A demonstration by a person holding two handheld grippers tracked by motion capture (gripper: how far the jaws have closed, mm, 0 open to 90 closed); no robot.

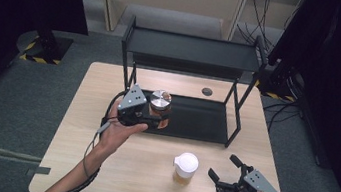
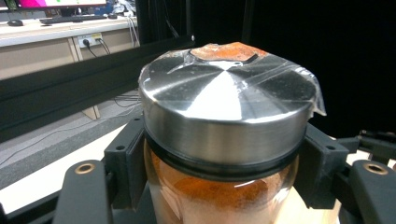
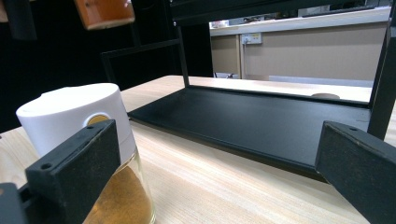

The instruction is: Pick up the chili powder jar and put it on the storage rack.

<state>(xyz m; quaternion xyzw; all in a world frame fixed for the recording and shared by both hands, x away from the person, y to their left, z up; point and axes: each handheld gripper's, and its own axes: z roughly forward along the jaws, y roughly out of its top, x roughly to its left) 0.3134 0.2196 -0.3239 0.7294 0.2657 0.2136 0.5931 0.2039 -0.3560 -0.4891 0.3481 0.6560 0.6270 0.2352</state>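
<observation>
Two jars: one held, one standing on the worktop (image 1: 98, 166).
Held item: glass jar with steel lid (image 1: 160, 105), filled with orange-red powder.
Location of held item: between the fingers (image 2: 125, 161) of the left gripper (image 1: 152, 120), clear of the worktop, at the front left of the black shelf rack (image 1: 193, 48), above its lower tray (image 1: 200, 120).
Left fingers: closed on the glass body, one pad on each side, just beneath the lid's rim.
Lid: brushed metal, covered by a partly torn clear film (image 2: 299, 79); judged slippery and not to be used as a holding place.
Handling, held item: judged moderately heavy for its size, rigid, breakable; smooth glass is likely to slide if the squeeze is eased. A level, upright carry is advised.
Best hold: the glass neck under the lid's overhang, as gripped now, so that the rim can act as a stop above the fingers.
Second item: glass jar with white cap (image 1: 185, 169), holding tan powder, upright on the worktop, just beside the near finger (image 3: 77, 163) in the right gripper view.
Right gripper (image 1: 224, 170): fingers spread wide, nothing between the pads.
Handling, second item: judged lighter; the plastic cap may turn or lift off, so the glass body below the cap is preferred.
</observation>
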